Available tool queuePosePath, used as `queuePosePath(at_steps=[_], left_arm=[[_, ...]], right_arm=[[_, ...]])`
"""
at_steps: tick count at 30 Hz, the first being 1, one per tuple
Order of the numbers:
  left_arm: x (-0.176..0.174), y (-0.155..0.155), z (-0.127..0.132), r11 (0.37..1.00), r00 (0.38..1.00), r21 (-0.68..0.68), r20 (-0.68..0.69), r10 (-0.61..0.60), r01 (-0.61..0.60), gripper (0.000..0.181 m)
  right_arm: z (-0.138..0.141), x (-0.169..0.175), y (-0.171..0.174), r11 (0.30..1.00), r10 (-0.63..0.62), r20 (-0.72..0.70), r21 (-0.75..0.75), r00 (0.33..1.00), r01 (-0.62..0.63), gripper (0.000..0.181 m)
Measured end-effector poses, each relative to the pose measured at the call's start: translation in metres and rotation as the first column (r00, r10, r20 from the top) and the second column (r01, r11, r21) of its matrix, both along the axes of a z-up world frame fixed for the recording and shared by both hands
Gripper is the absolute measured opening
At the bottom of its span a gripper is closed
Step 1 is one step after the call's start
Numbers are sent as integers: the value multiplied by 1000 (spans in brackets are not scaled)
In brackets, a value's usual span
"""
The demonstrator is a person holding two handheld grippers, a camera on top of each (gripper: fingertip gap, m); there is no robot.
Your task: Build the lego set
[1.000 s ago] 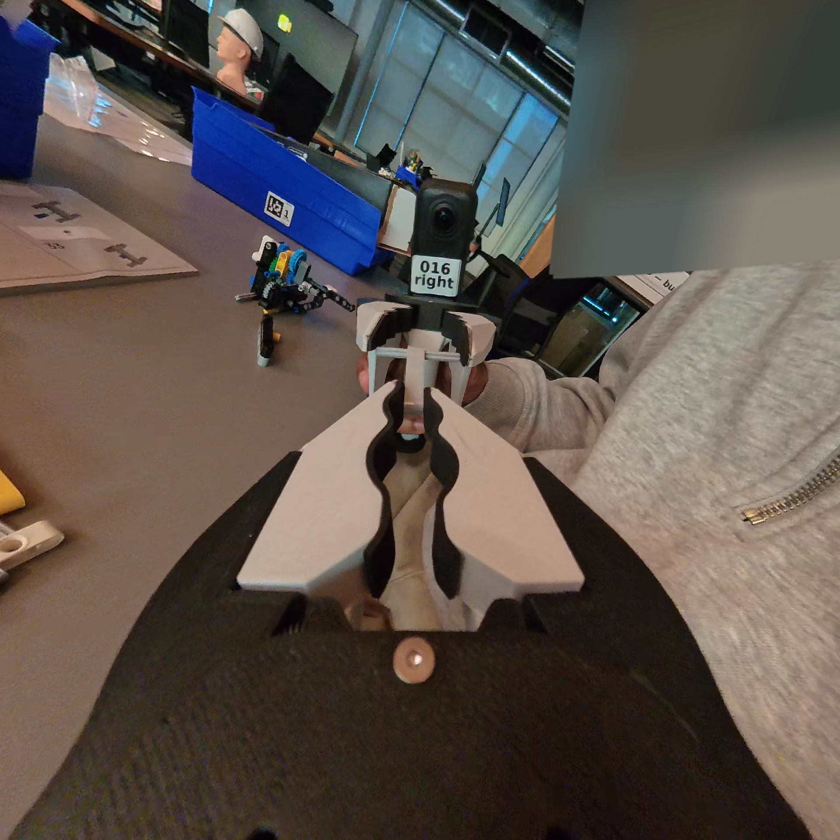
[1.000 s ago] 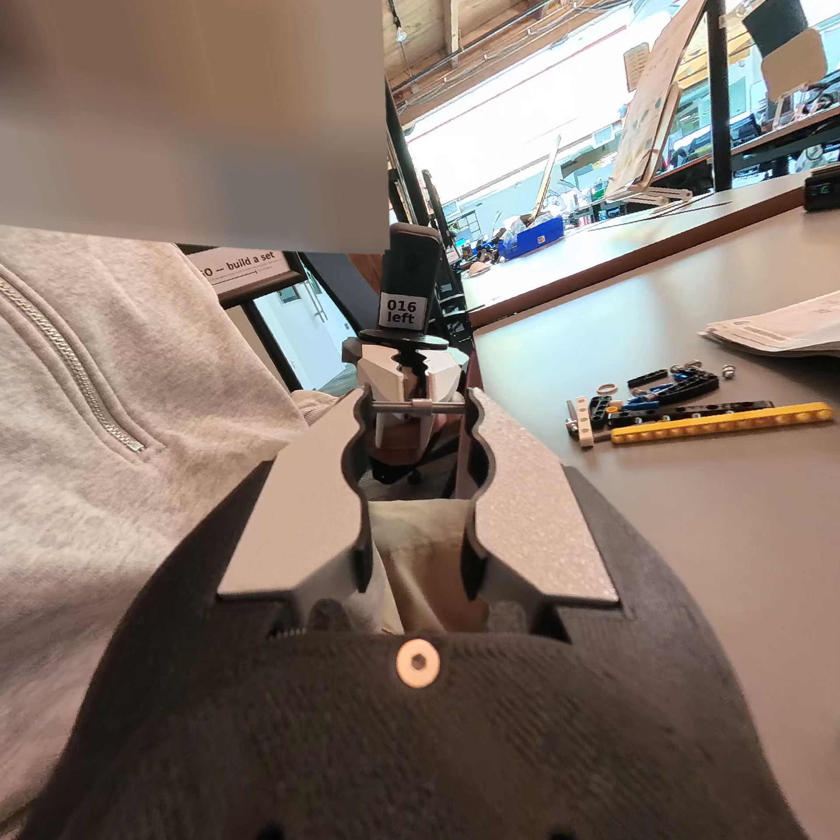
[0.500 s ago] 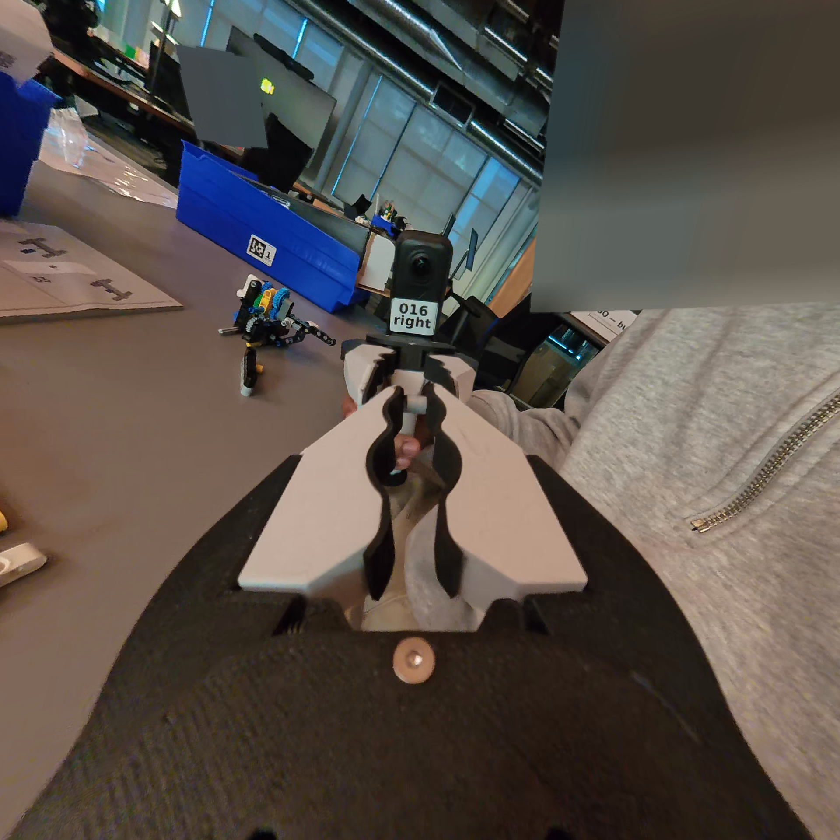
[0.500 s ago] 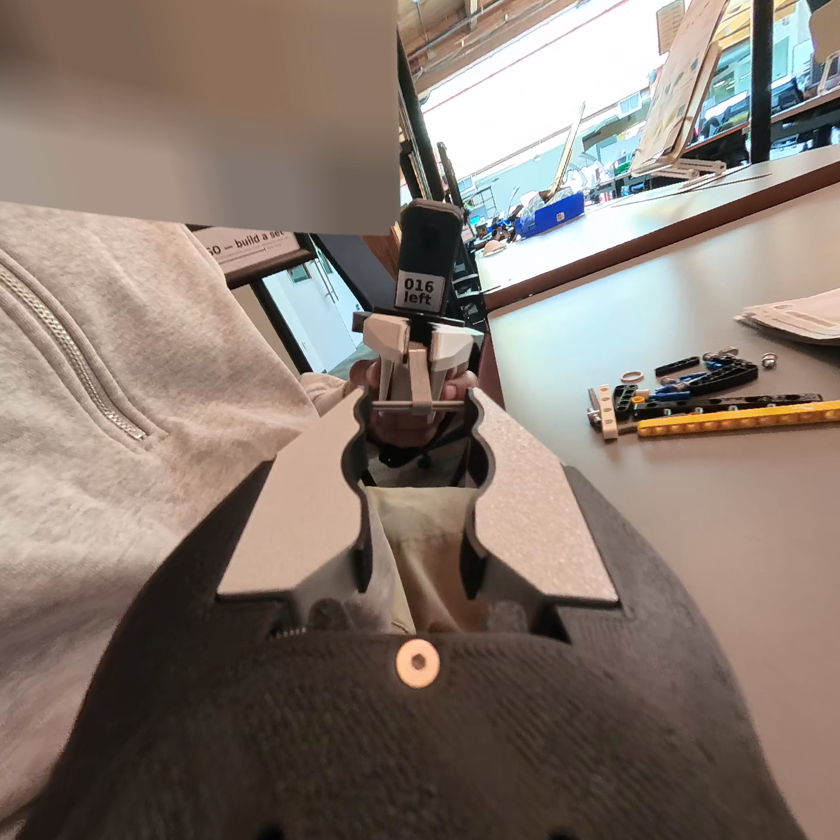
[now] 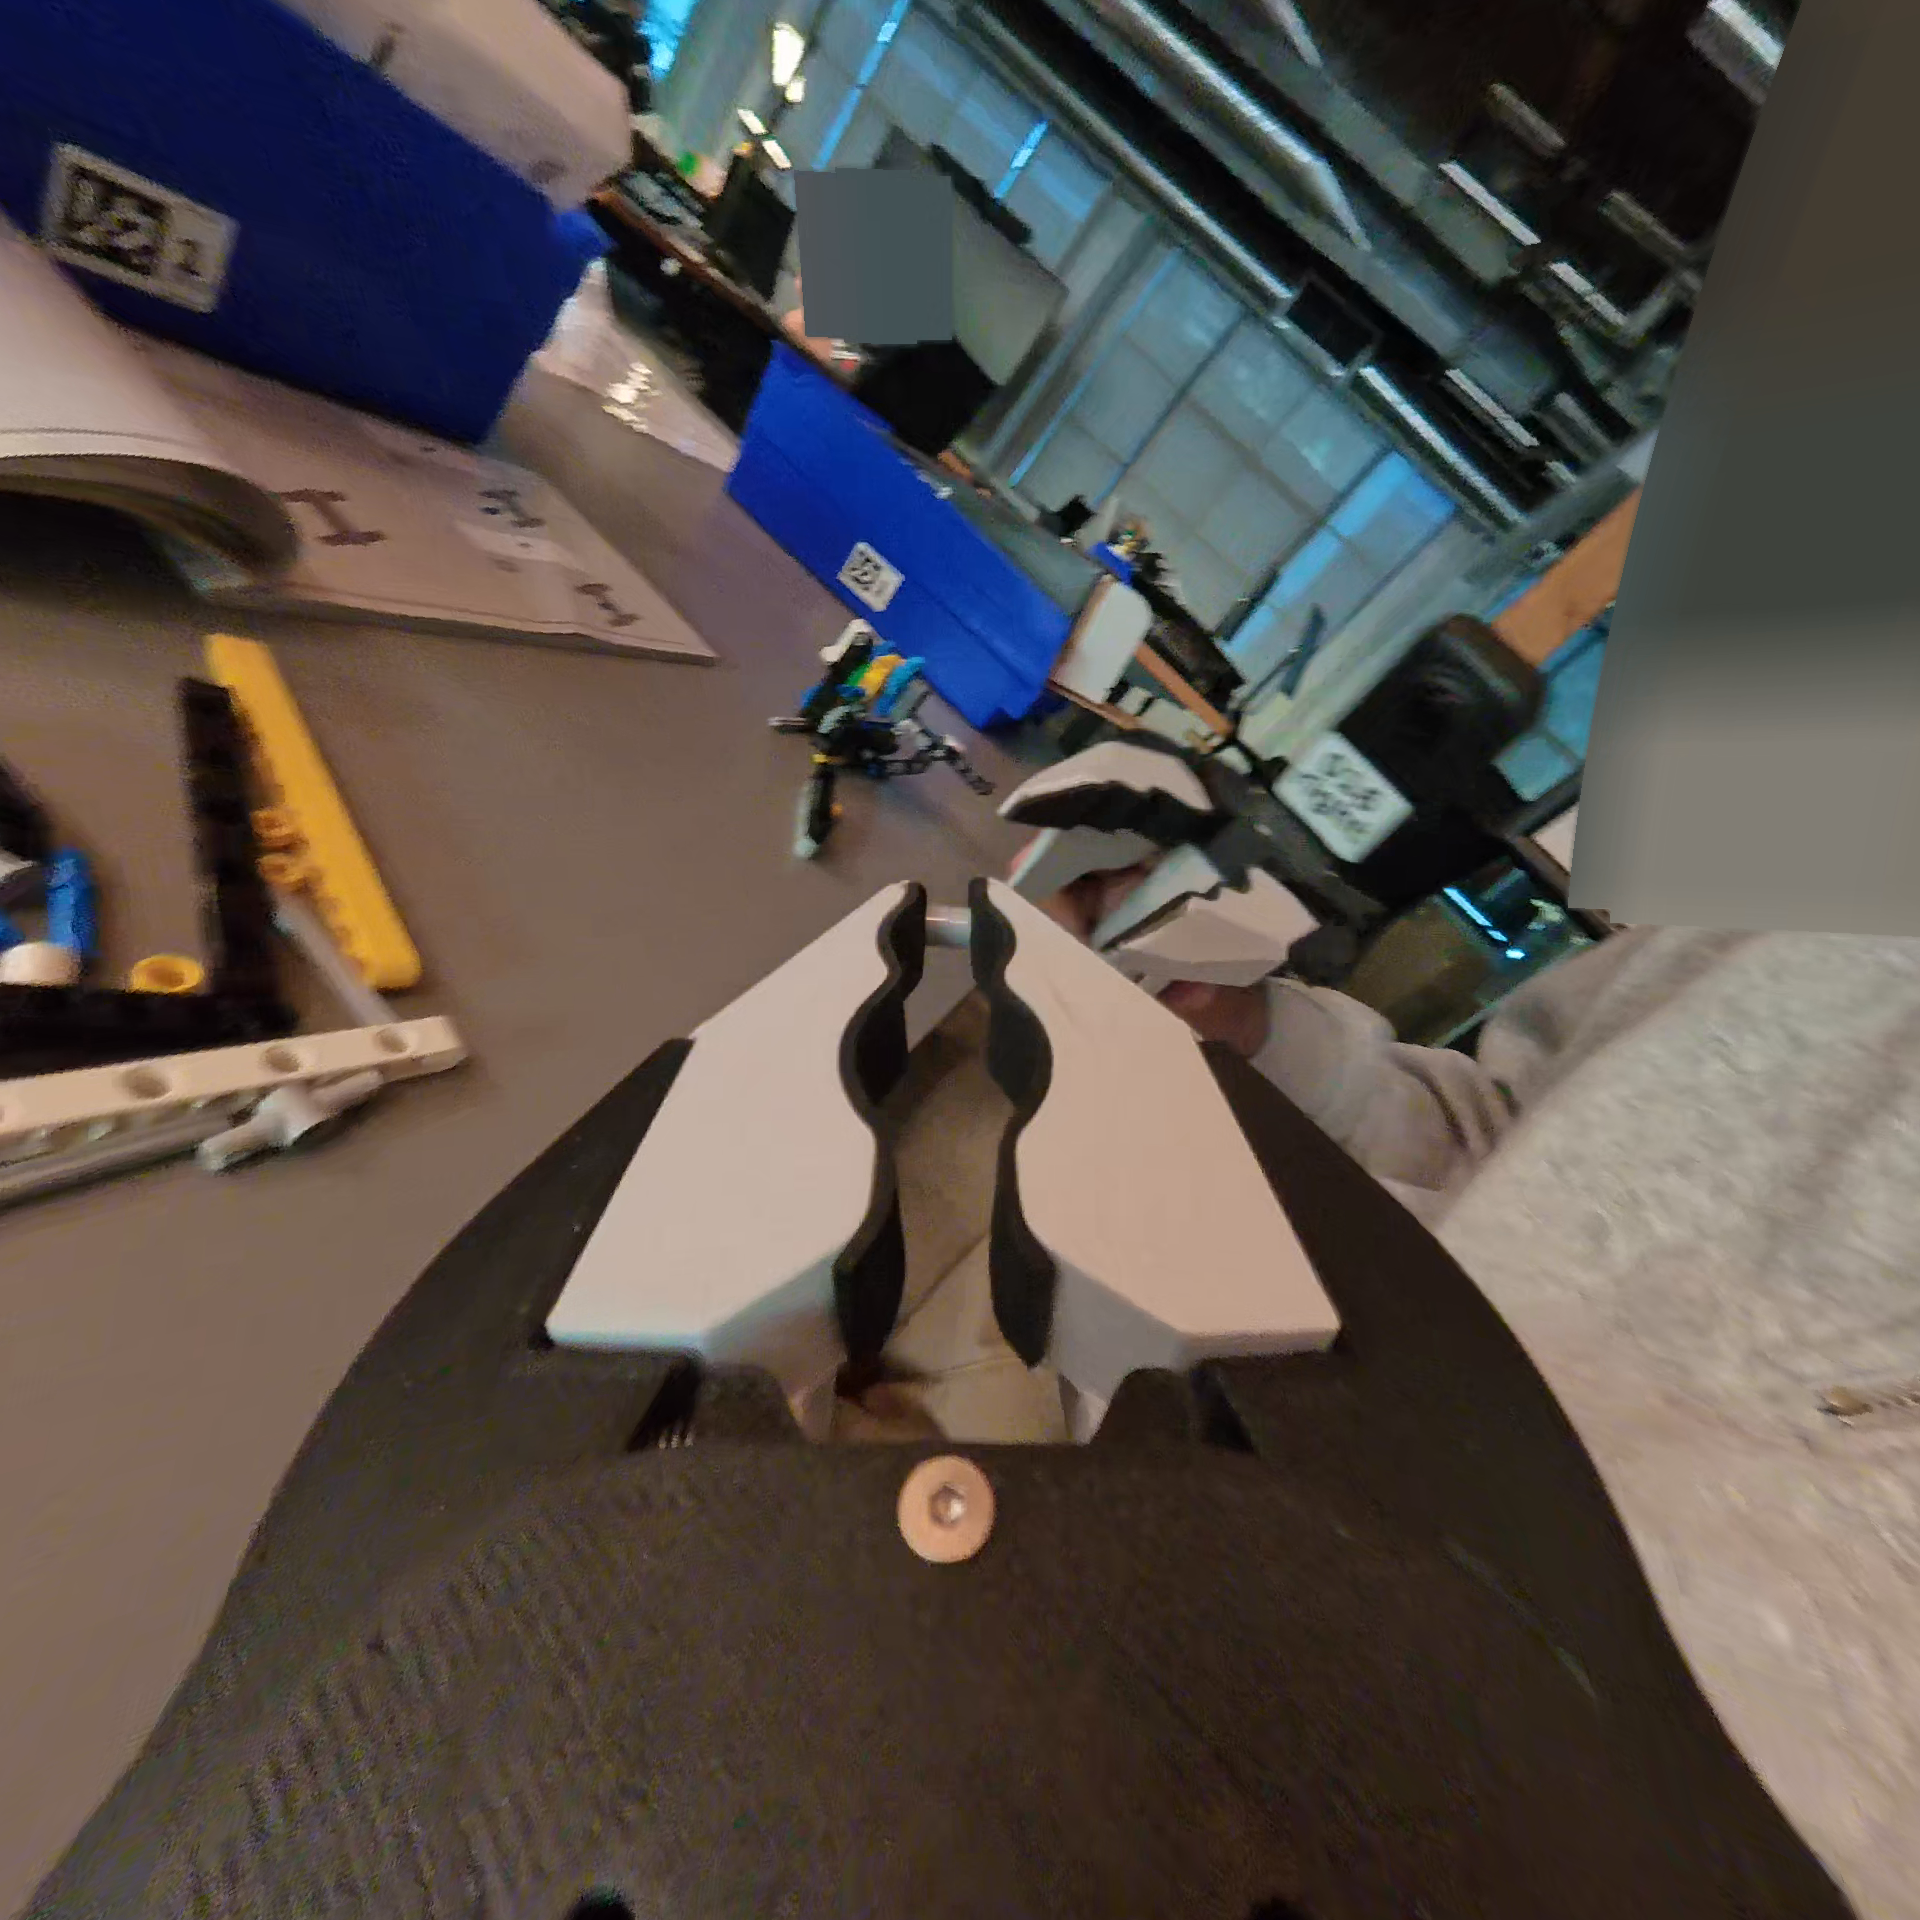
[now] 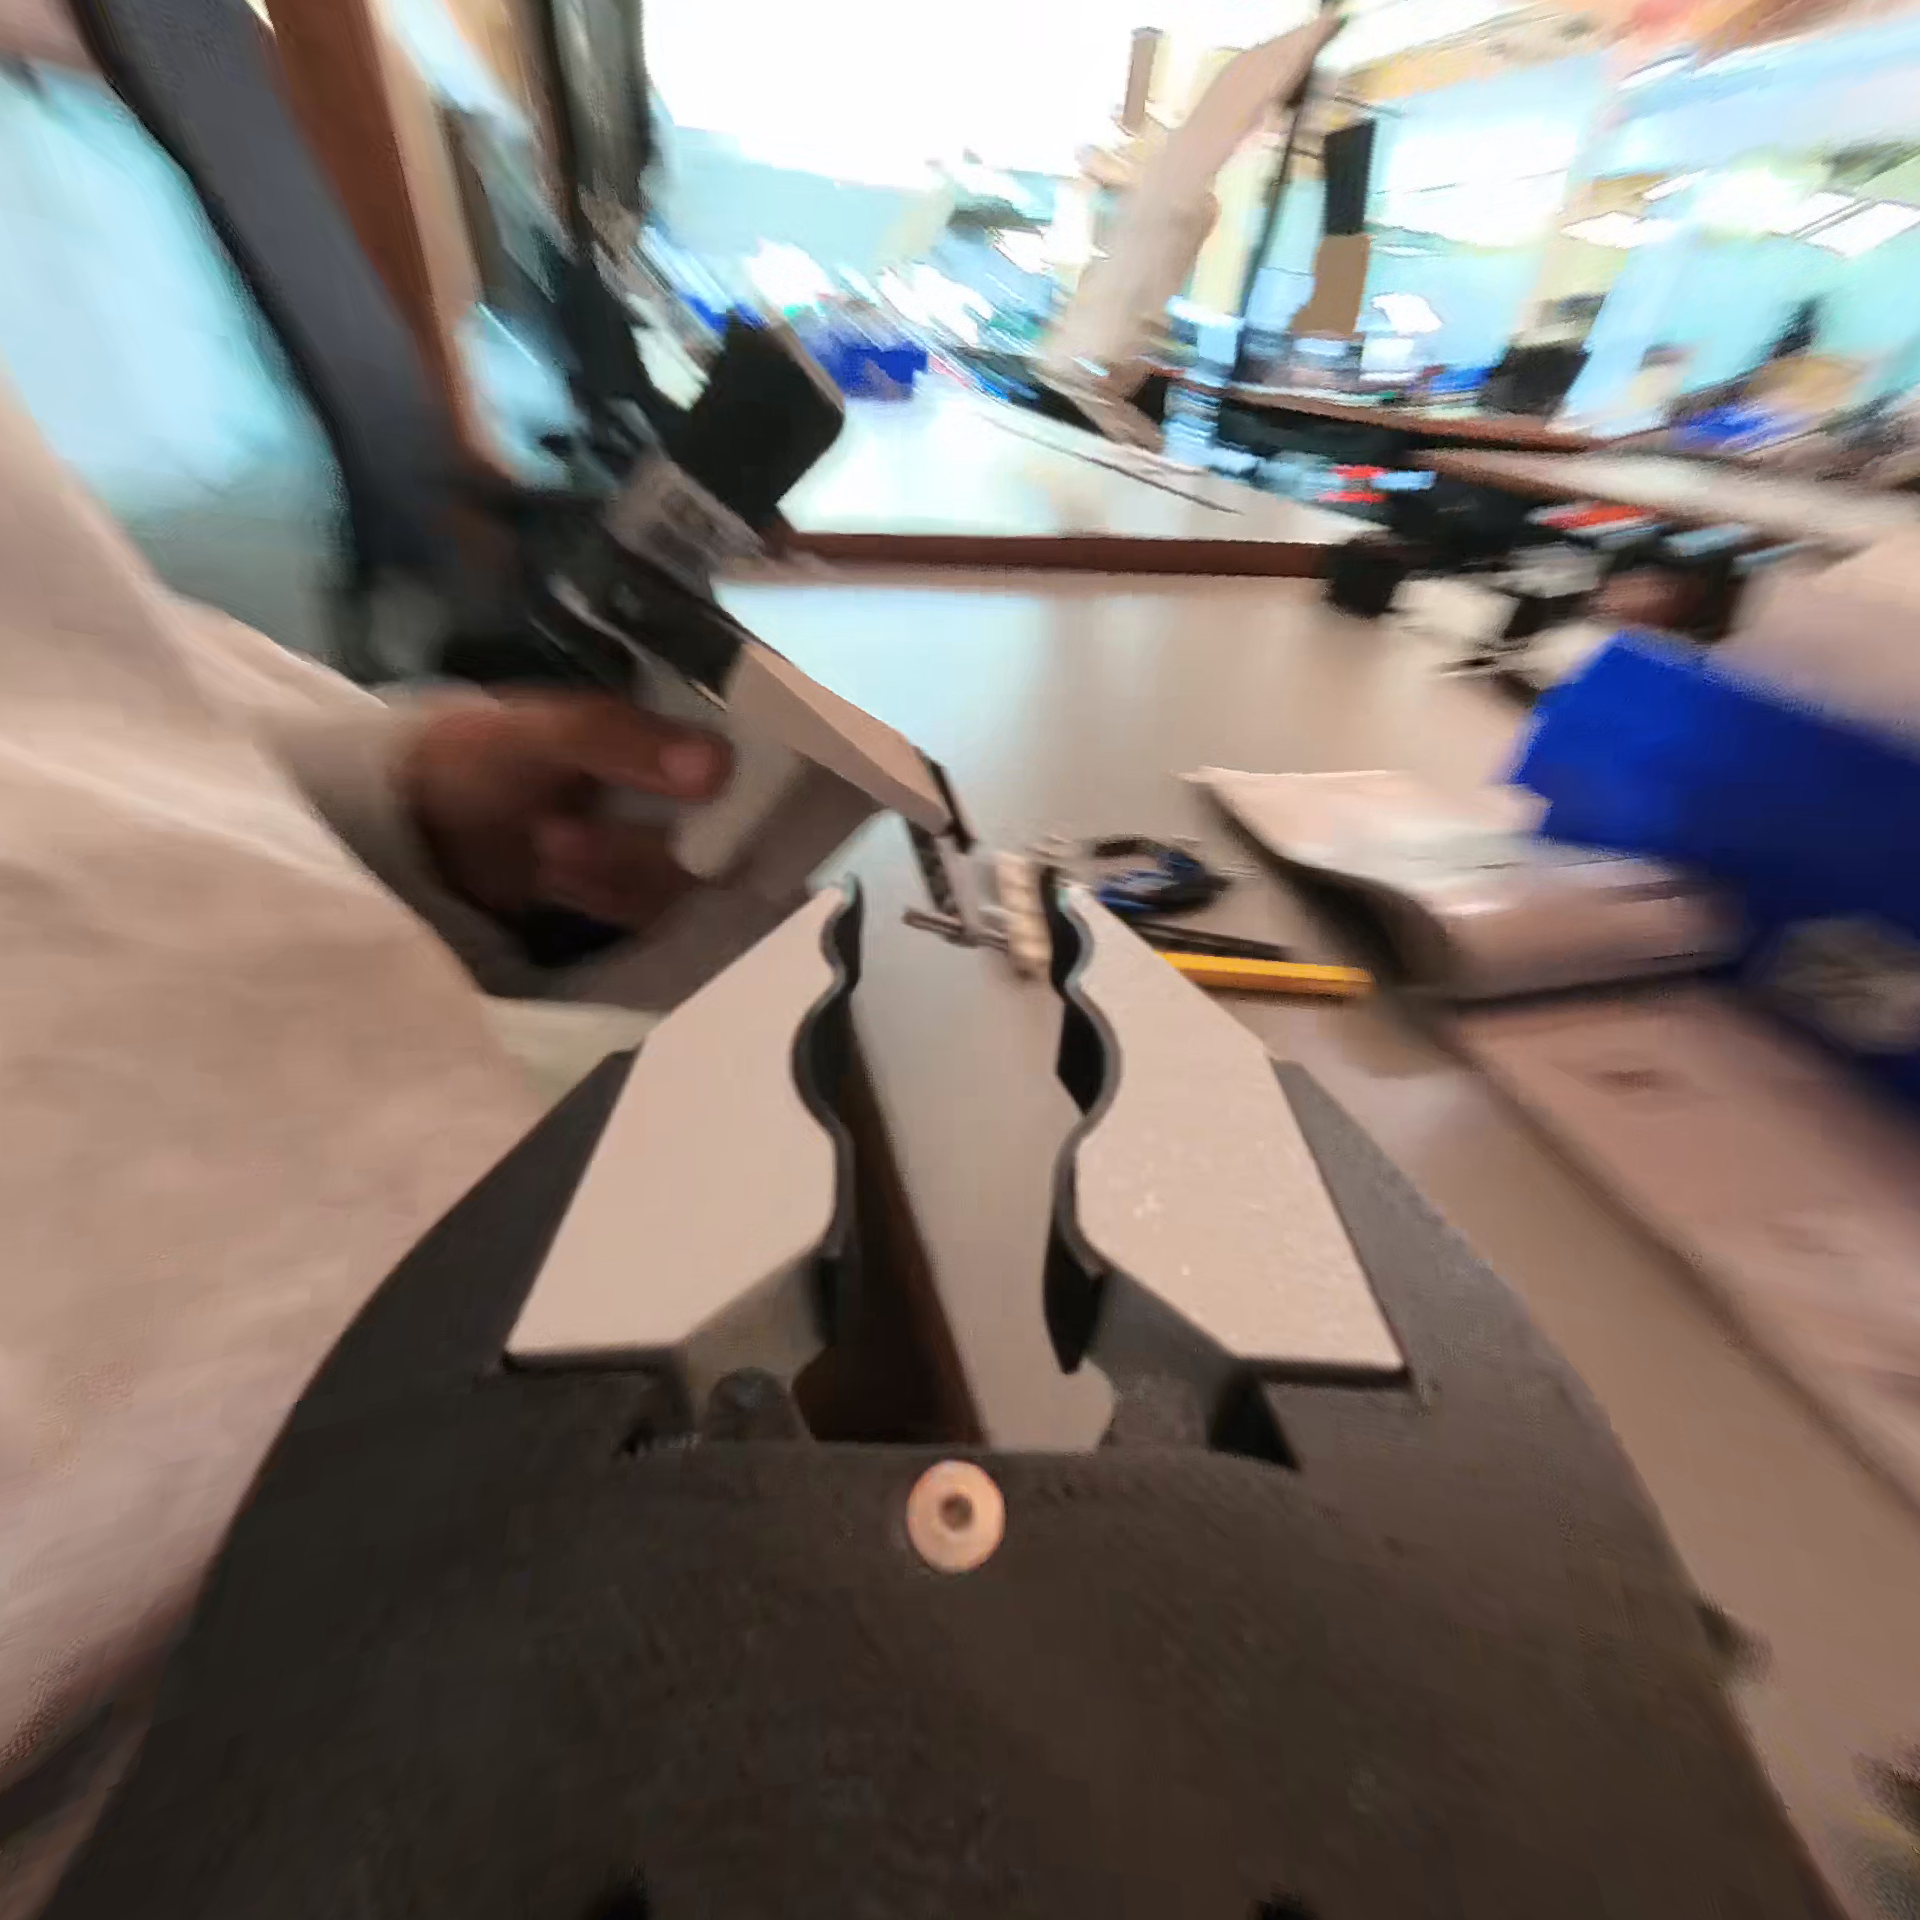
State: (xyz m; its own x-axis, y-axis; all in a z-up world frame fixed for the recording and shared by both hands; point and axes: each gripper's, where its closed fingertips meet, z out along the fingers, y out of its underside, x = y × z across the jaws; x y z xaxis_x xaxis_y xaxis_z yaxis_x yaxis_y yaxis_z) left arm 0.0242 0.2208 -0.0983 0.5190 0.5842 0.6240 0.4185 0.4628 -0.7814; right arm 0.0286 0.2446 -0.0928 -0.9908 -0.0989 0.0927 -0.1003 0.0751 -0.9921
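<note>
Both of your grippers have swung away from facing each other and now angle out over the table (image 5: 582, 831). Your left gripper (image 5: 945, 914) has its fingers drawn close, pinching a thin grey axle (image 5: 943, 925) at the tips; the right wrist view shows that axle carrying a small white piece (image 6: 1013, 904). Your right gripper (image 6: 951, 904) stands spread with nothing between its fingers. Just beyond, to the left, lie the loose lego parts: a white beam (image 5: 239, 1070), a black beam (image 5: 223, 831) and a long yellow beam (image 5: 312, 810), close together. Farther out sits the small partly built model (image 5: 857, 727), well apart from them. An open instruction booklet (image 5: 447, 561) and two blue bins (image 5: 914, 561) lie beyond; the right wrist view is heavily blurred.
</note>
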Motion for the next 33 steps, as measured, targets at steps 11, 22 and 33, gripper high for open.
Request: queuePosePath(at_steps=[11, 22, 33], left_arm=[[-3, 18, -11, 999, 999, -42, 43, 23, -21, 4], [7, 22, 19, 995, 993, 67, -91, -69, 75, 29], [13, 32, 27, 944, 979, 263, -88, -182, 199, 16]], right_arm=[[-36, -2, -13, 953, -106, -482, 199, 870, 227, 10], [-7, 10, -11, 997, 24, 243, 67, 970, -41, 6], [8, 23, -10, 978, 201, 582, -75, 788, -195, 5]])
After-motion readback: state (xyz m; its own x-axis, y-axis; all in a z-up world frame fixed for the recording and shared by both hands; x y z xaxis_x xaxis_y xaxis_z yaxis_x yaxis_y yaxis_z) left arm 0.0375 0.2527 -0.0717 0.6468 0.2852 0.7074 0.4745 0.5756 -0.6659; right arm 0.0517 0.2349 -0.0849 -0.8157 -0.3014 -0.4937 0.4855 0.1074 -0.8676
